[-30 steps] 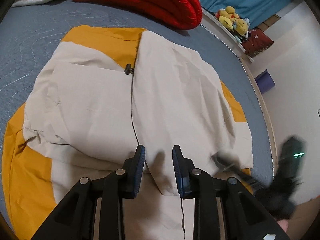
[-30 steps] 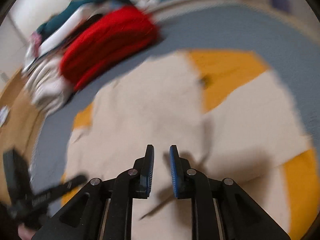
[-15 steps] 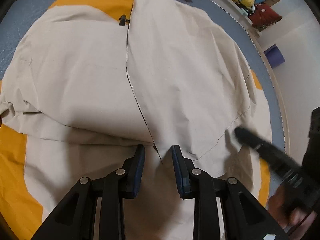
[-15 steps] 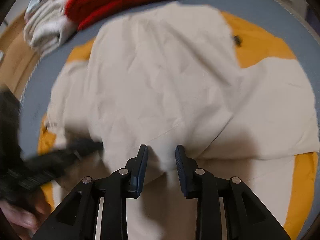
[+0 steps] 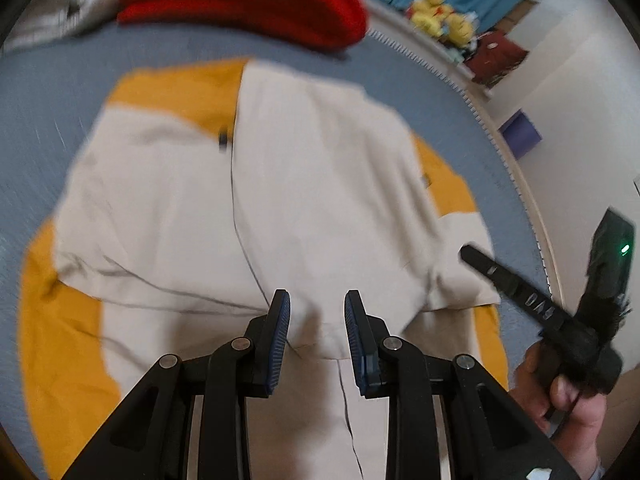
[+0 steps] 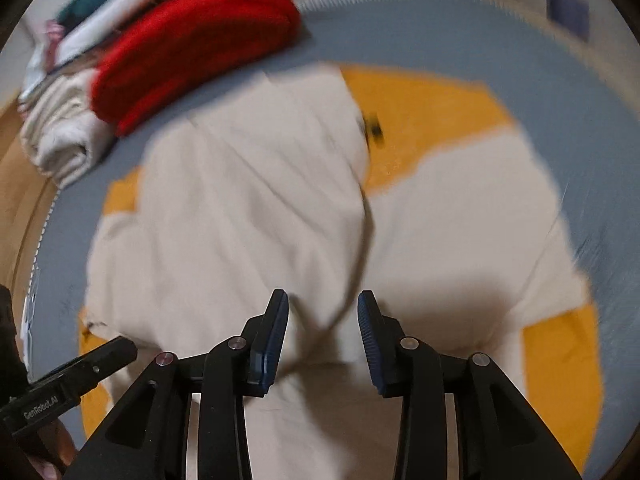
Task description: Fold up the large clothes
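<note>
A large beige and orange jacket (image 5: 320,184) lies spread on the grey-blue bed, its two sleeves folded in over the middle; it also fills the right wrist view (image 6: 256,216). My left gripper (image 5: 317,320) is open and empty, hovering just above the near part of the jacket. My right gripper (image 6: 323,320) is open and empty over the same near part; it also shows in the left wrist view (image 5: 504,276) at the right, above the jacket's right edge. Both views are blurred.
A red folded garment (image 5: 244,0) lies at the far side of the bed (image 5: 48,128), with a pile of pale and teal clothes (image 6: 64,128) beside it. Plush toys (image 5: 444,16) and a purple box (image 5: 520,136) lie beyond the bed's edge.
Both grippers have pulled back and up from the jacket, so more of it and the red garment shows. The right gripper's fingers have opened wider.
</note>
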Tool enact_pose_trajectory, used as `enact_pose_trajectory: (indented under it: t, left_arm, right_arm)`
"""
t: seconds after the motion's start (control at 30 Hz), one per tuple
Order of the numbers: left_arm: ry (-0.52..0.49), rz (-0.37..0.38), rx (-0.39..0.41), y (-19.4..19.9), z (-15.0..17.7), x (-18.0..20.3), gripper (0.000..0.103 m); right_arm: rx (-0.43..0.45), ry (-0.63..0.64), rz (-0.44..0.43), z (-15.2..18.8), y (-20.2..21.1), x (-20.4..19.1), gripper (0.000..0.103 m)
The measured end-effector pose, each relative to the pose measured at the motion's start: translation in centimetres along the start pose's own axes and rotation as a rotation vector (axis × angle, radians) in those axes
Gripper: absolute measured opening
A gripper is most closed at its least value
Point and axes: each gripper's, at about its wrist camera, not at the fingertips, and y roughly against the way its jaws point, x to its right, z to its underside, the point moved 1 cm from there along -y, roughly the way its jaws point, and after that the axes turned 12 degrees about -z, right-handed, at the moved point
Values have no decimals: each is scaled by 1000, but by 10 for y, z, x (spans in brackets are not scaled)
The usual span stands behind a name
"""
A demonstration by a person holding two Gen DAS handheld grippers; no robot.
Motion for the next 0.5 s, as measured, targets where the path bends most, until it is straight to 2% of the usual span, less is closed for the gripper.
enact_pose_trajectory:
  t: [0.13,0.23,0.33,0.43,0.5]
  left_arm:
    - [-104,-44,160,65,10,3,24]
    - [-148,-42,258,112,26,-3,24]
    - [-136,-45,333,154,46,-16,24]
    - [-77,-26,355,180,62,-22,24]
    - [-51,-21,356,199,92,-34,24]
  right_arm:
    - [174,81,-32,-13,67,-26,38]
    - [278,166,10,-3,123,-49,38]
    - [319,193,59,17,174,-59,38]
    - [321,124,76,54,225,-50,38]
    - [310,86,78,81,254,-53,38]
